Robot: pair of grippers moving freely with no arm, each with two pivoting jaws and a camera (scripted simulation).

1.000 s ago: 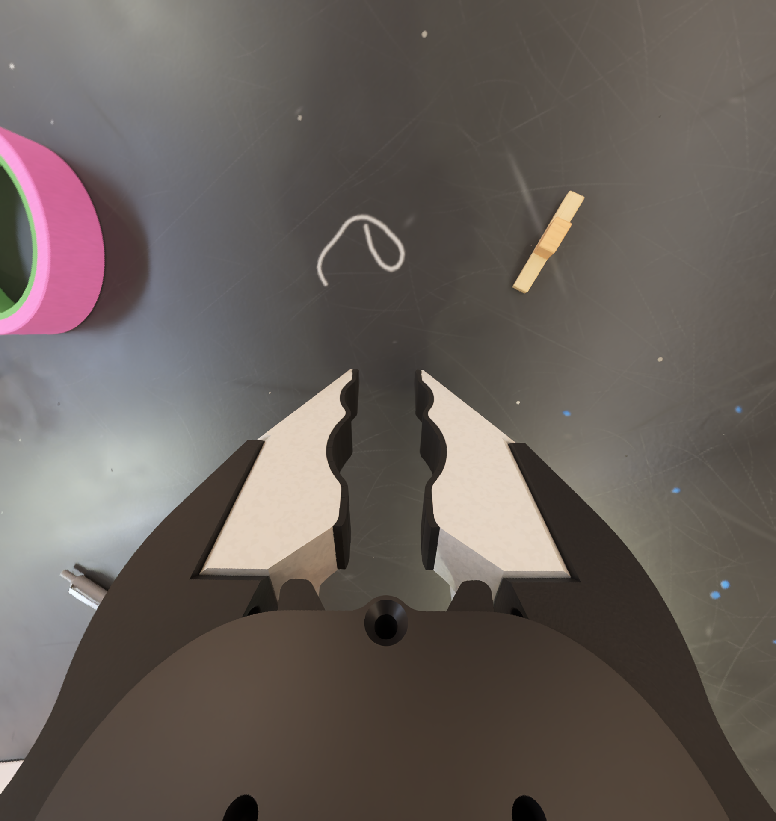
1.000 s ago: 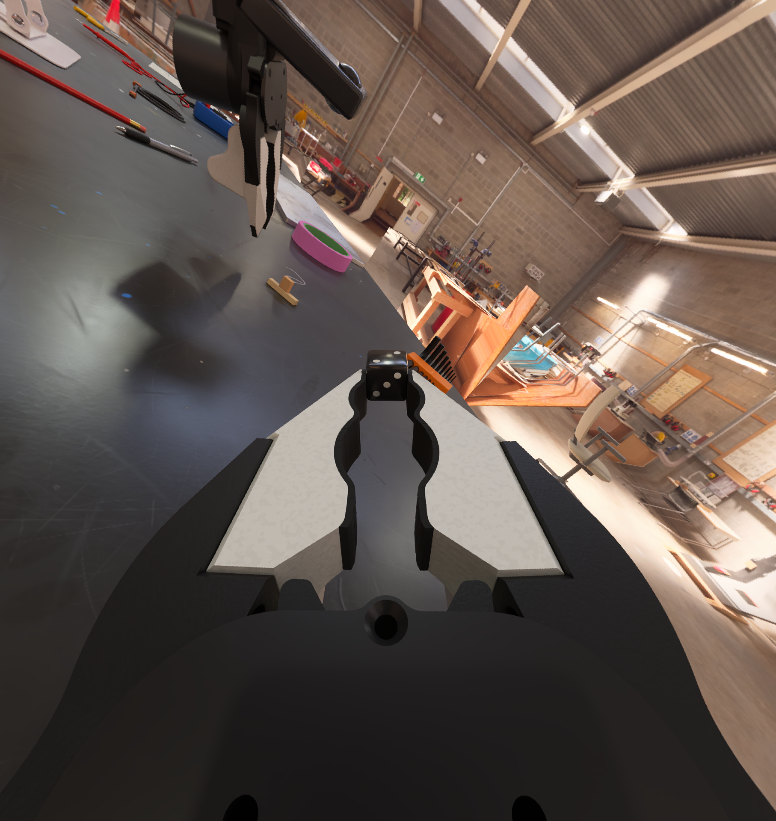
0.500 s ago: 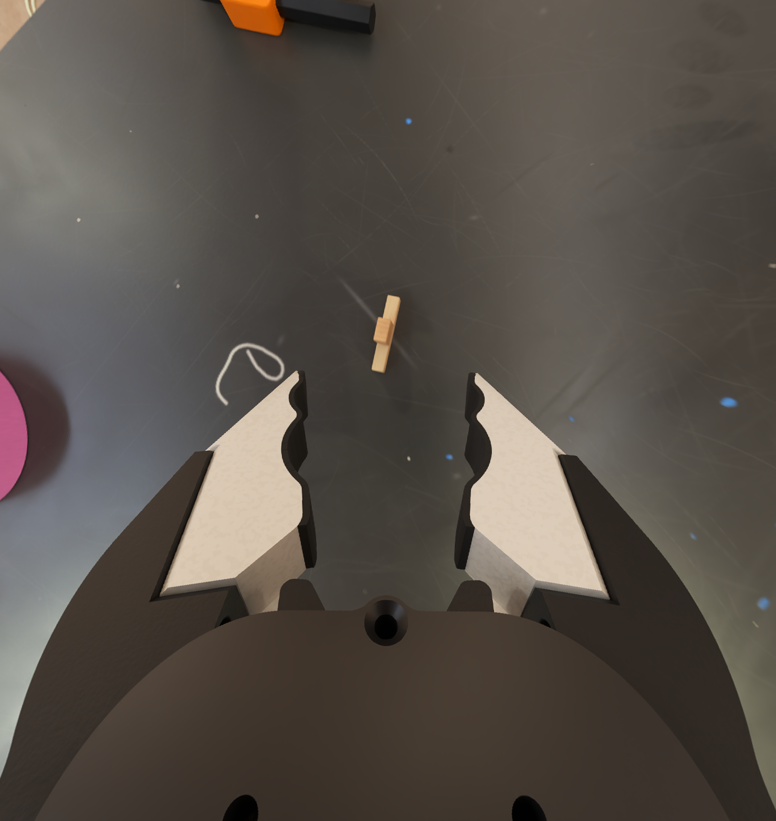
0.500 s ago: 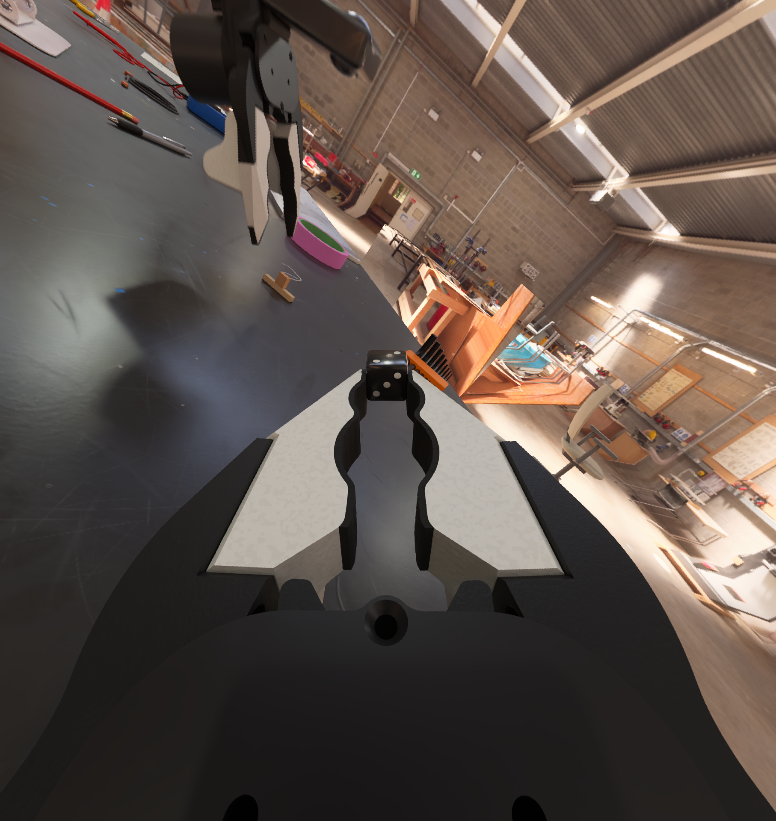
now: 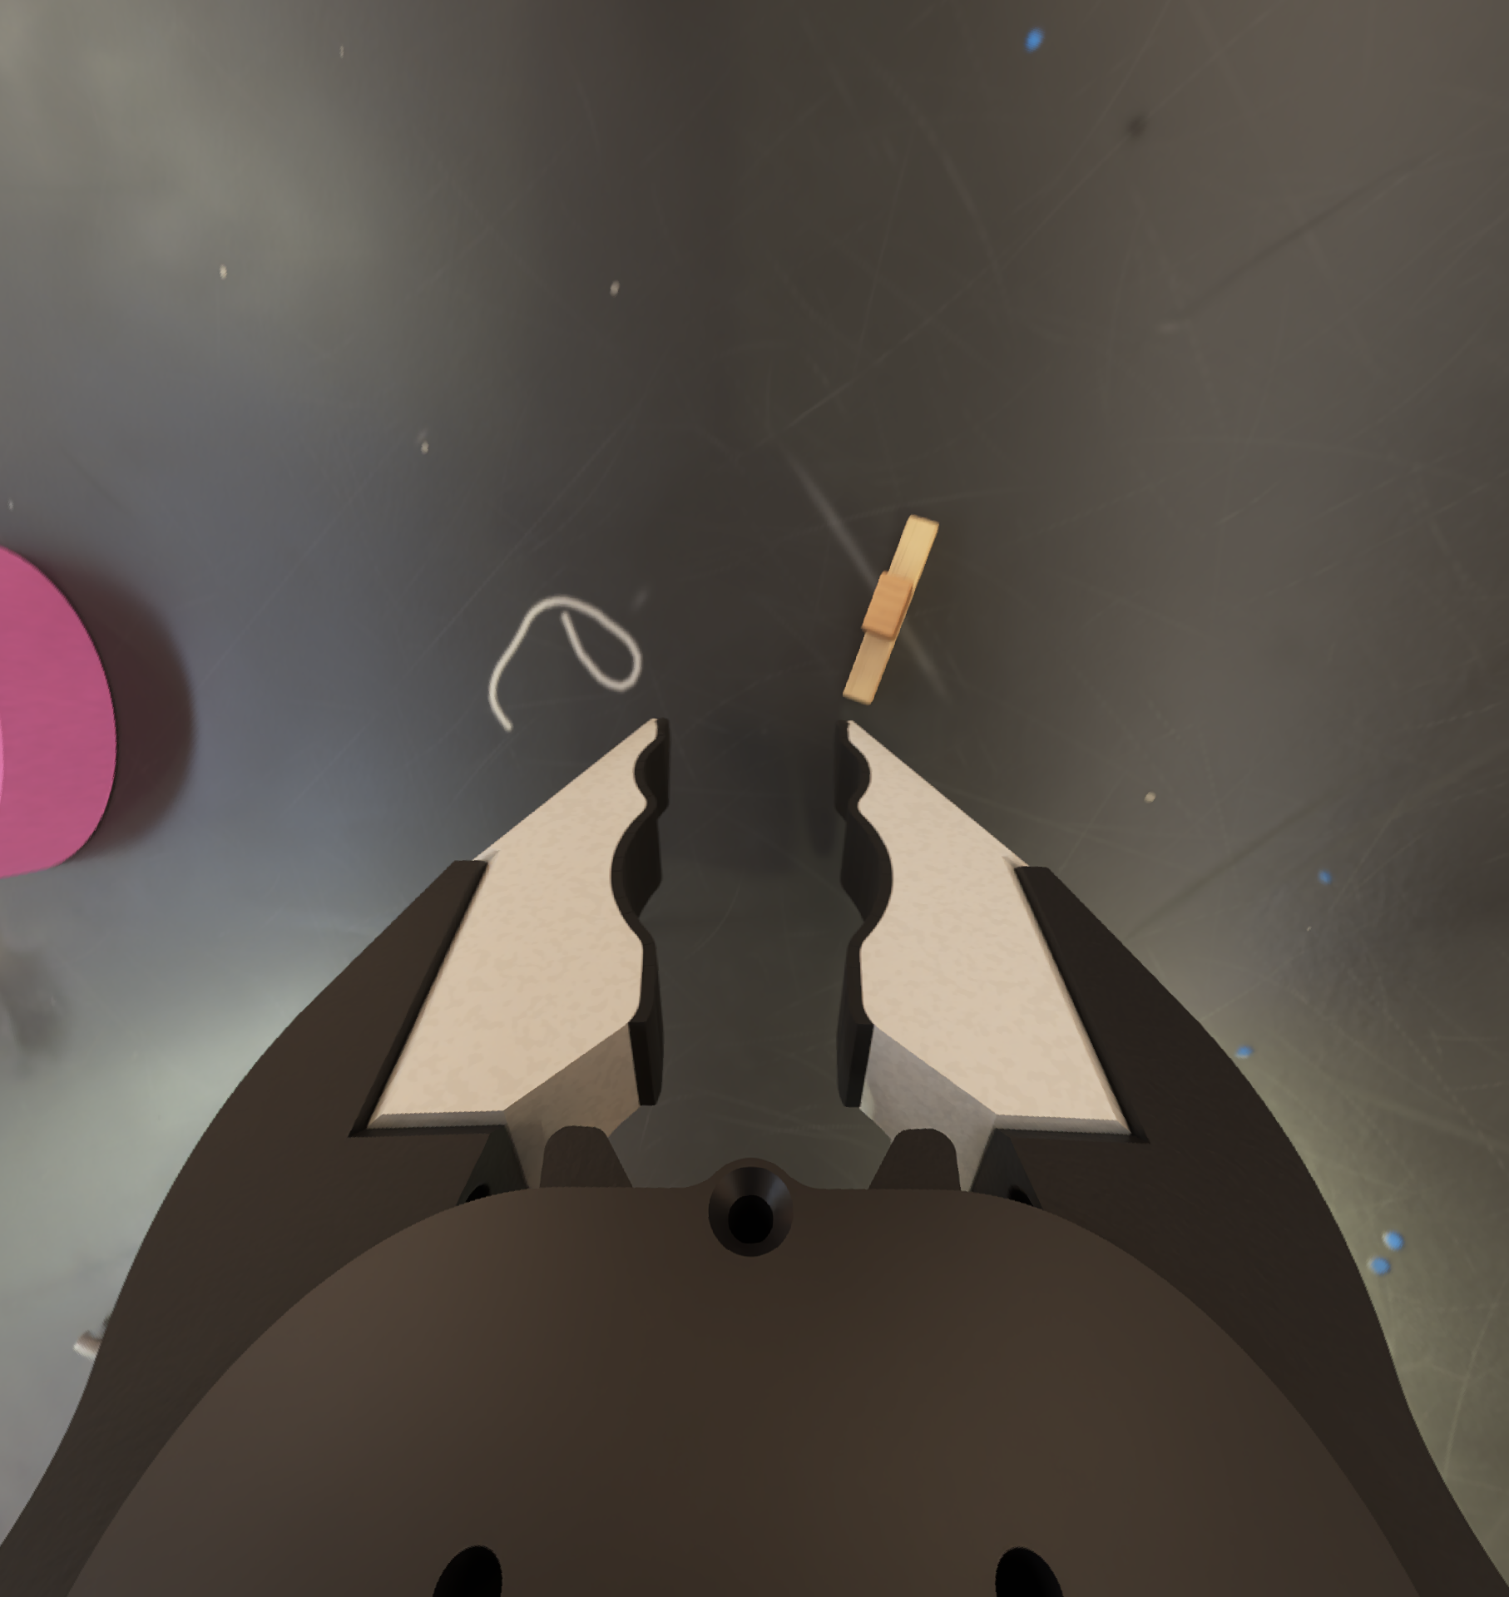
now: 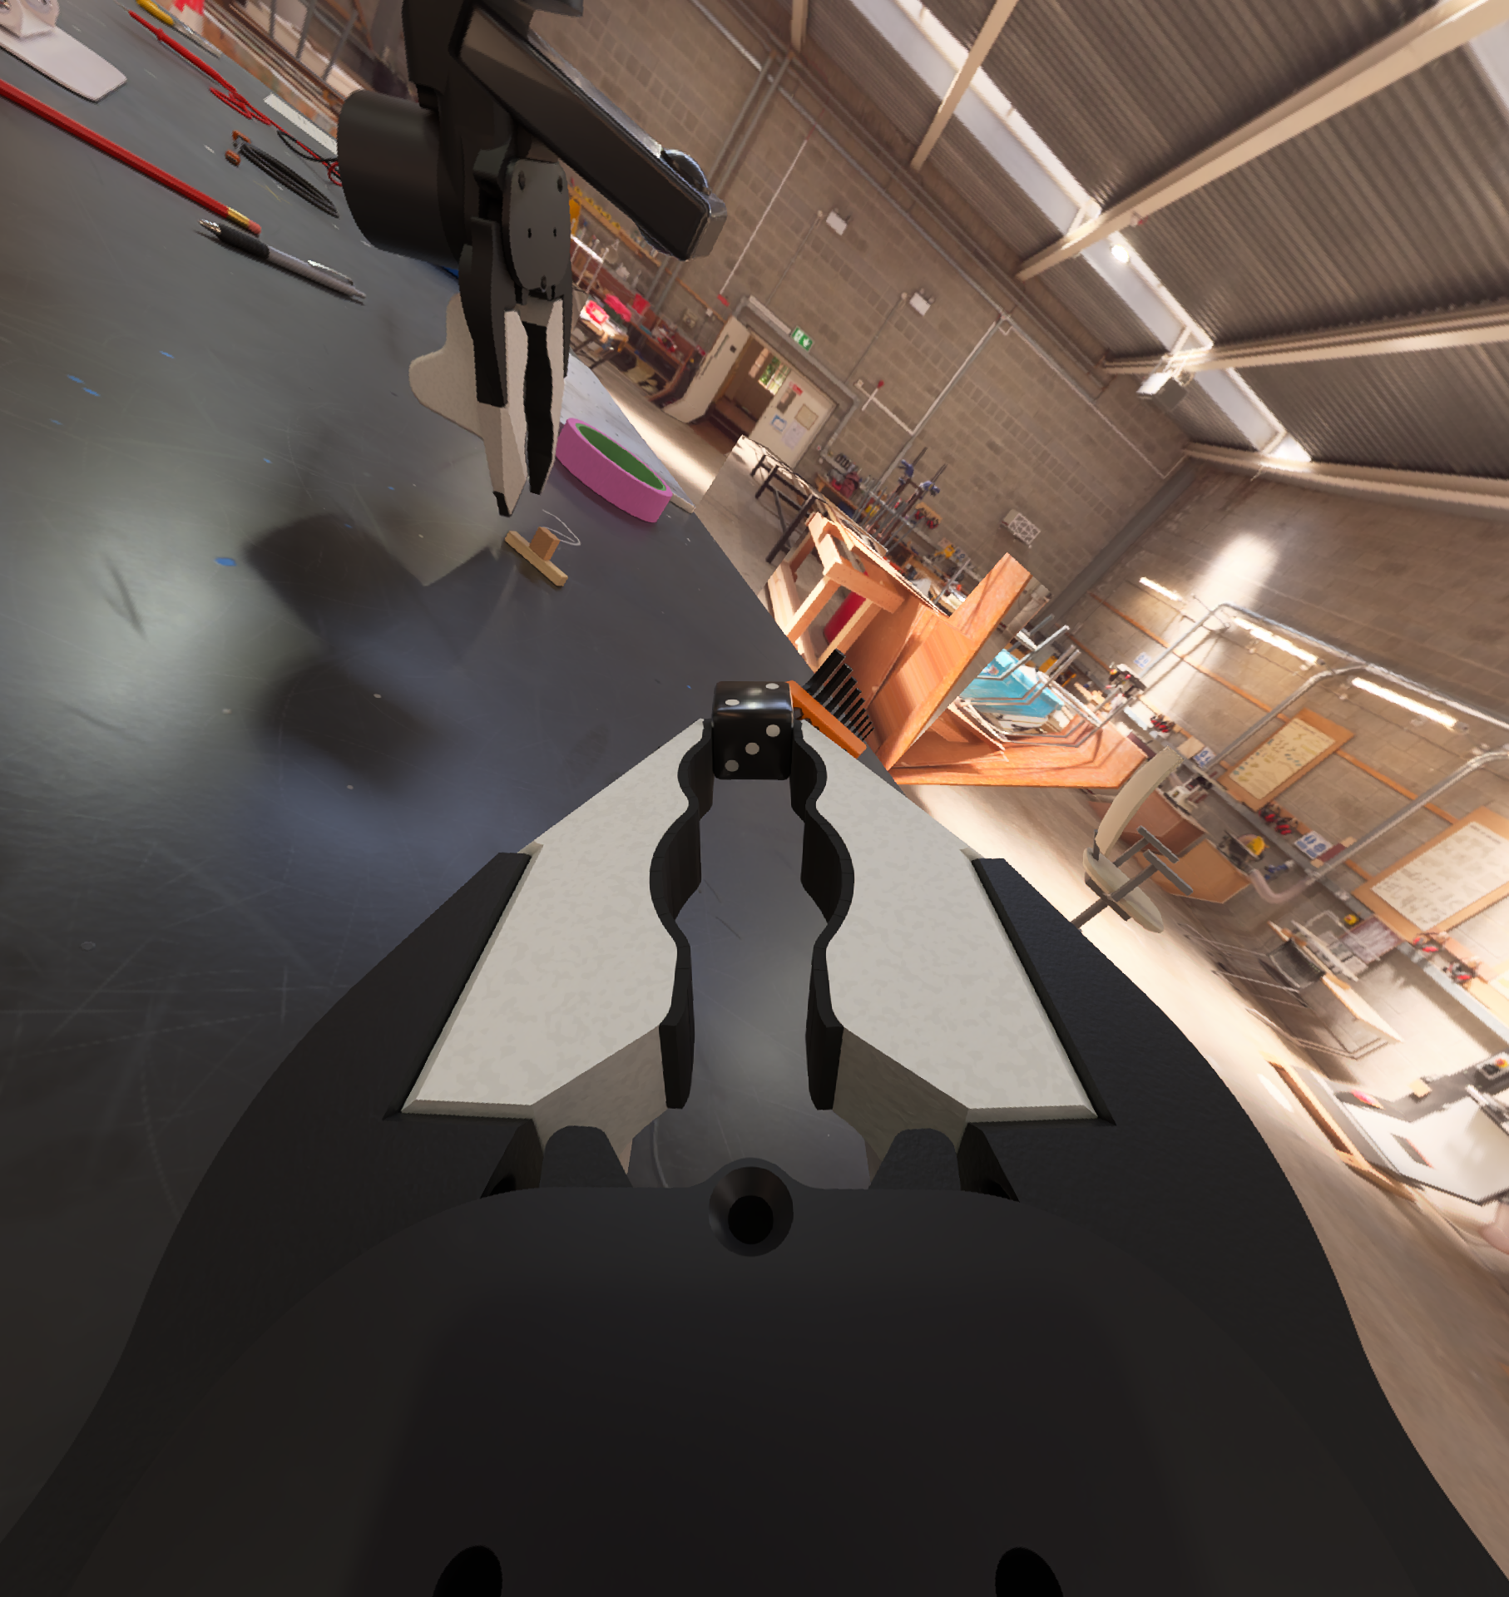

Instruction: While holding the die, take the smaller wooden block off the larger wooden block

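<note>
A thin larger wooden block point(image 5: 869, 667) lies on the dark table, with the smaller wooden block point(image 5: 888, 602) across its middle. My left gripper point(image 5: 753, 730) is open and empty; the blocks lie just ahead and right of its right fingertip. In the right wrist view the left gripper point(image 6: 518, 497) points down, tips just above the table beside the larger block point(image 6: 557, 573) and the smaller block point(image 6: 546, 543). My right gripper point(image 6: 751, 734) is shut on a black die point(image 6: 751, 739) with white dots, held at the fingertips above the table.
A white string loop point(image 5: 561, 657) lies left of the blocks. A pink tape roll with green inside point(image 5: 34, 709) stands farther left and also shows in the right wrist view point(image 6: 613, 471). A pen point(image 6: 284, 259) and a red pencil point(image 6: 103, 143) lie far off. The table edge point(image 6: 734, 562) runs near the blocks.
My left gripper has come down closer to the table and its jaws have narrowed from wide open; the blocks now sit right of its tips. My right gripper still holds the die.
</note>
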